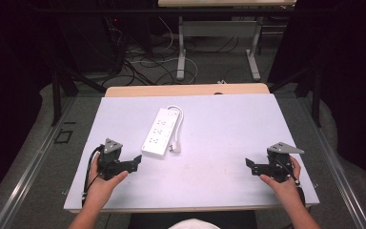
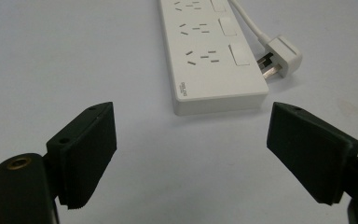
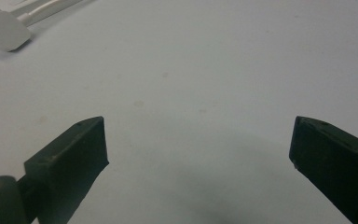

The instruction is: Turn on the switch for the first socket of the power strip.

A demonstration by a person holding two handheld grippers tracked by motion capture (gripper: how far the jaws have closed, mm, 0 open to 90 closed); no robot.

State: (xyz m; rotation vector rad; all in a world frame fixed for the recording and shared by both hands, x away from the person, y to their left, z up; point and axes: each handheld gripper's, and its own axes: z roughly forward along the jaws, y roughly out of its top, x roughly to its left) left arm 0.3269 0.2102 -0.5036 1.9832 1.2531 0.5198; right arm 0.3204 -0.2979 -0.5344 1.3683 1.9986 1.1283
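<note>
- Nearest, the left gripper [image 1: 134, 162] is held low over the pale lavender table top [image 1: 219, 138] with its jaws spread wide and nothing between them; no contact with anything is made.
- Likewise, the right gripper [image 1: 250, 164] is parked at the near right edge, jaws wide apart over bare surface.
- Farther on, the white rectangular plastic power strip [image 2: 209, 56] is seen lying flat just ahead of the left gripper, untouched.
- Beside its near end, the white plug [image 2: 283, 57] on its cord is seen lying loose, not inserted.
- By this judgement, no step is done yet; the reach, the grasp and any handling are left.
</note>
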